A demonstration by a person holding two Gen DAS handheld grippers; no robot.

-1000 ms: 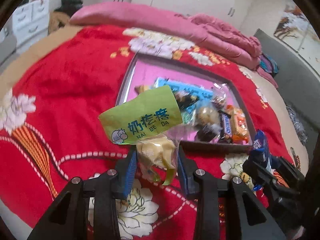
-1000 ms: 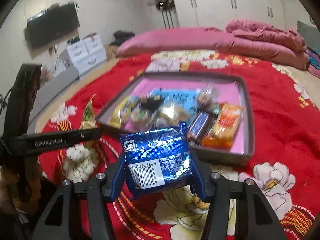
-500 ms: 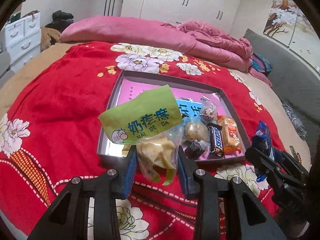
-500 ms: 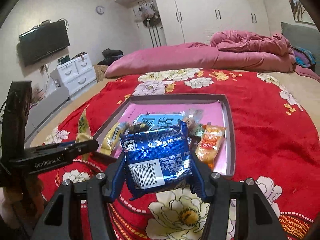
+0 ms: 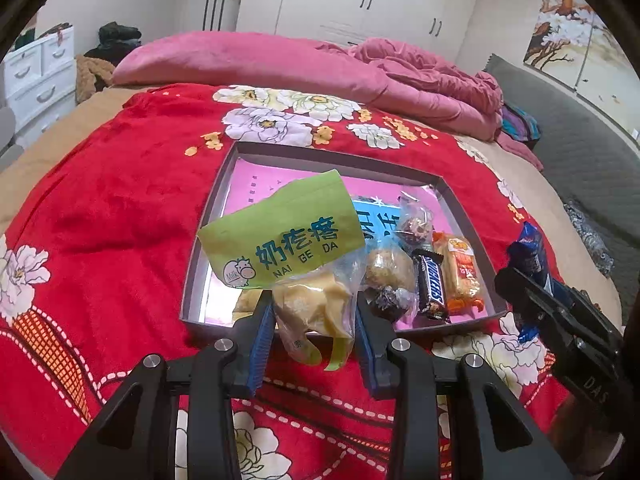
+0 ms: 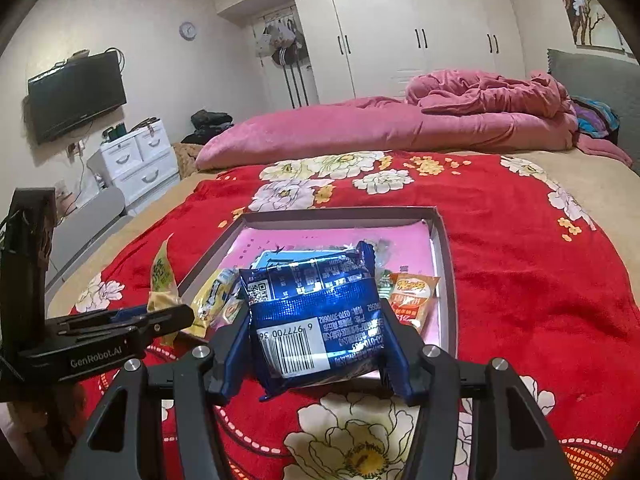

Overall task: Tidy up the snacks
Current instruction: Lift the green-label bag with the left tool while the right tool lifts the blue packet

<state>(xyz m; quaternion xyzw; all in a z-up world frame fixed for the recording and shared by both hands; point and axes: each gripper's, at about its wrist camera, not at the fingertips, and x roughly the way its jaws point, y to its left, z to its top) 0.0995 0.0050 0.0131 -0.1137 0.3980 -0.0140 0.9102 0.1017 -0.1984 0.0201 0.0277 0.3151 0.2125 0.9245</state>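
My left gripper is shut on a clear snack bag with a green "NAI GE DA" header, held above the near edge of the grey tray. My right gripper is shut on a blue foil snack packet, held near the tray's front edge. The tray has a pink floor and holds a Snickers bar, an orange packet, a blue packet and round wrapped sweets. The right gripper with its blue packet shows at right in the left wrist view.
The tray lies on a red flowered blanket on a bed. A pink pillow and a crumpled pink duvet lie at the far end. White drawers and a wall television stand to the left.
Both grippers have drawn back and lifted from the tray with their packets still held. The tray now sits farther off and more of the room shows.
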